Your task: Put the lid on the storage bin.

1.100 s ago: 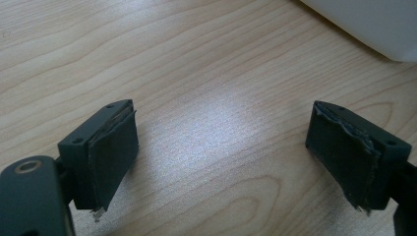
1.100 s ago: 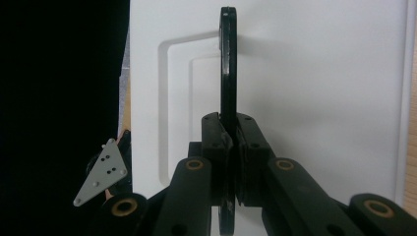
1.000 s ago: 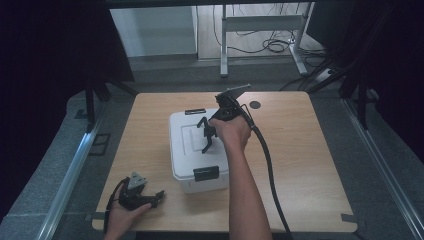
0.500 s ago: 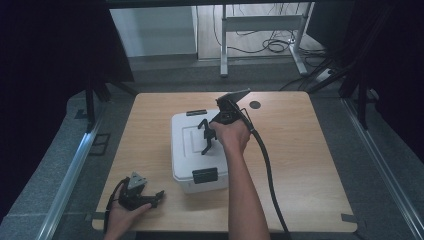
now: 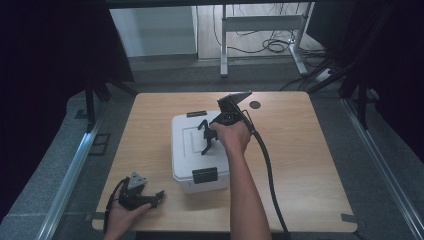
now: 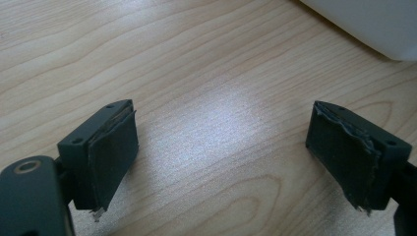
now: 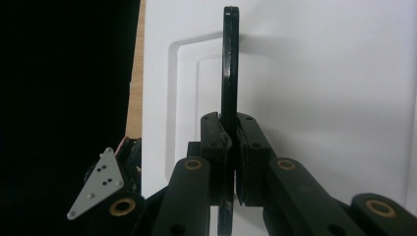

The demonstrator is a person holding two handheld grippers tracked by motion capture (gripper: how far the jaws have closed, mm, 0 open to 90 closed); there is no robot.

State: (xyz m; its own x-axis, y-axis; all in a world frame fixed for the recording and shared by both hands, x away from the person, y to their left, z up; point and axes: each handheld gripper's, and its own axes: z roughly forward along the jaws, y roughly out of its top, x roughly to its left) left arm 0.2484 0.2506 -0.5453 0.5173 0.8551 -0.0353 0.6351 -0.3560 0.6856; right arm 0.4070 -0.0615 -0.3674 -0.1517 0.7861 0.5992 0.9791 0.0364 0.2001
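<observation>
Two grippers going here. Right gripper (image 5: 206,136) is over the white box (image 5: 187,162) mid-table, jaws clamped tight on the box's black handle (image 7: 229,64), which stands up off the lid. Left gripper (image 5: 152,196) sits low at the near left corner of the wooden table (image 5: 310,165), jaws spread wide with nothing between them, box just beside it.

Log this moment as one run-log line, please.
right gripper: shut on black handle of white plastic box | left gripper: open, over wooden table
</observation>
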